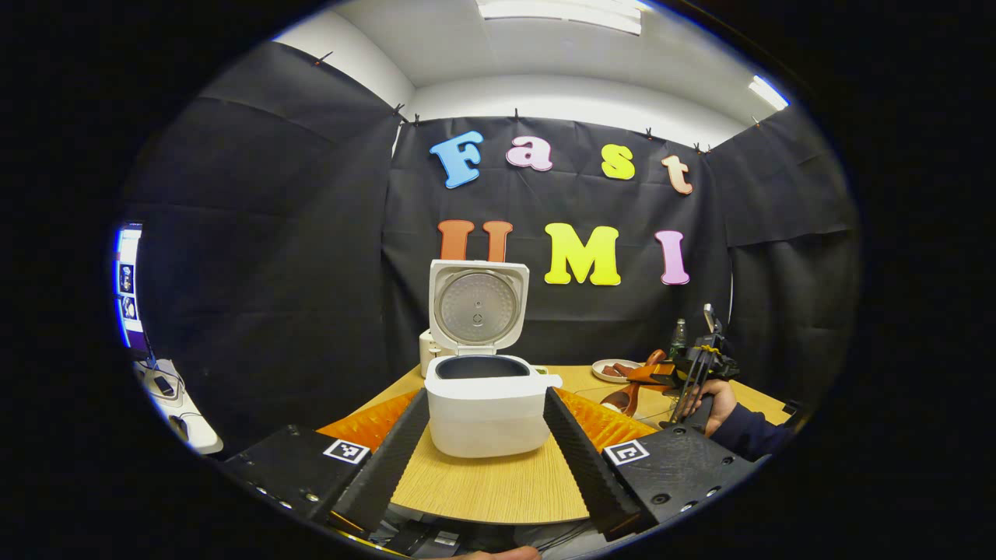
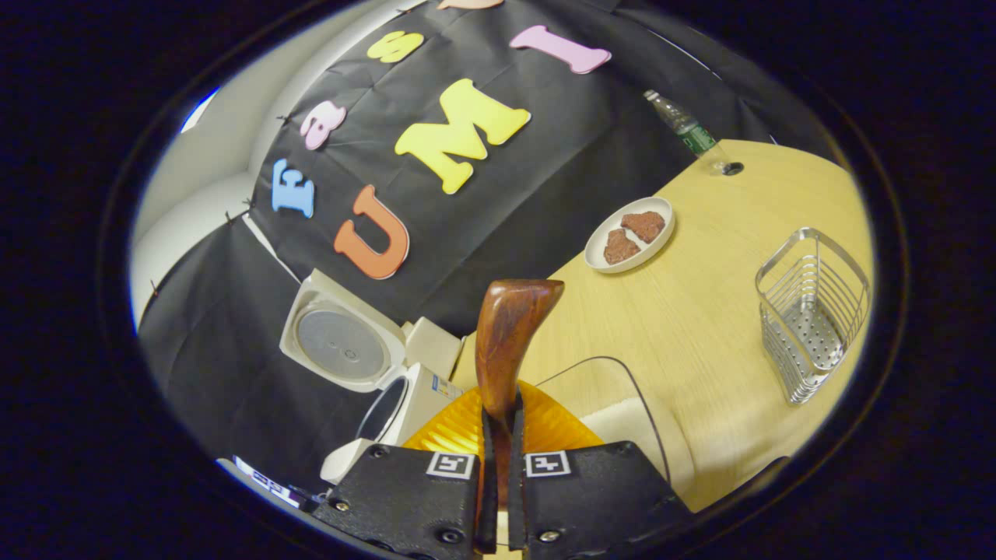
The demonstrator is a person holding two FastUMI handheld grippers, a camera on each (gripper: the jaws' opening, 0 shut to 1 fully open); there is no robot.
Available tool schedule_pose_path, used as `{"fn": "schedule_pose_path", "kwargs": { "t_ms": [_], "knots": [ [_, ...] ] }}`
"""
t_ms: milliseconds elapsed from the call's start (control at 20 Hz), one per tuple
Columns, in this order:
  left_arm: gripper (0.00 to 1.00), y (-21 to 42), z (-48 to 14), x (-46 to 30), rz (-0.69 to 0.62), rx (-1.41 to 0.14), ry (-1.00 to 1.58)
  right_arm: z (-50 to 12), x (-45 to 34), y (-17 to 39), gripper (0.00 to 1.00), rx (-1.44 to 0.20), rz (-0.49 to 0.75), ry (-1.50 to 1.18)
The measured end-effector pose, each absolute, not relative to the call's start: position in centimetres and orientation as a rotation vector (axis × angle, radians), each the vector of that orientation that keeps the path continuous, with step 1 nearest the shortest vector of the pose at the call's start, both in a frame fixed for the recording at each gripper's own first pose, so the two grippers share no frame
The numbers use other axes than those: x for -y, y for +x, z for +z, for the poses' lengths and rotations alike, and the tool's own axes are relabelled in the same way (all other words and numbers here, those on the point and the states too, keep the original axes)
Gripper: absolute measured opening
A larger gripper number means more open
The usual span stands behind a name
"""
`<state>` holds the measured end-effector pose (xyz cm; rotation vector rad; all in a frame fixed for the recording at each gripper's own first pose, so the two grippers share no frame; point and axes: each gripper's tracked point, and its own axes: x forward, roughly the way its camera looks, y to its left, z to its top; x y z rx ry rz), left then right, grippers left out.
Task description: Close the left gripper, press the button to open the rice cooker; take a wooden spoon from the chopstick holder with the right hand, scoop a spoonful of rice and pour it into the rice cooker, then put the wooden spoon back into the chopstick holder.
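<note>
Wooden and light brown, the table (image 1: pixel 498 486) holds everything. In the left gripper view, the left claw (image 1: pixel 486 451) is spread wide, with one finger on each side of the white rice cooker (image 1: pixel 486 416) and not touching it. The rice cooker stands on the table just past the fingers. Its lid (image 1: pixel 477 305) is up and stands straight, so you can see the dark pot inside. Far to the right, a hand (image 1: pixel 717 404) in a dark sleeve holds the right claw (image 1: pixel 678 379), and the wooden spoon (image 1: pixel 629 389) hangs from it with its bowl low, near the table.

In the right gripper view, the right claw (image 2: pixel 498 432) is pinching the wooden spoon (image 2: pixel 507 342) by its handle. Both fingers press on it, and the brown handle end sticks out past them. Near and to the left of the spoon is the open rice cooker (image 2: pixel 389 404). Near and to the right stands the chopstick holder (image 2: pixel 813 311), a shiny wire basket. Farther off is a white plate (image 2: pixel 630 233) with brown pieces on it. At the far edge of the table stands a bottle (image 2: pixel 689 132).
</note>
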<state>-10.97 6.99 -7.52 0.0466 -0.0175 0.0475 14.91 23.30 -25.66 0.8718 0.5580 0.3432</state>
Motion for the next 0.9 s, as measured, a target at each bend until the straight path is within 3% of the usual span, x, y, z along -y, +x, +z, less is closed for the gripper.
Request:
{"fn": "schedule_pose_path", "kwargs": {
  "t_ms": [600,900],
  "knots": [
    [0.94,-5.7,-6.7,-5.2,0.049,0.038,0.107,-23.1,-18.7,12.3,0.1,-0.523,0.296,1.67],
    [0.94,-5.0,-7.4,-6.5,0.075,0.016,0.114,-19.1,-21.4,12.6,0.1,-0.515,0.378,1.646]
  ]
}}
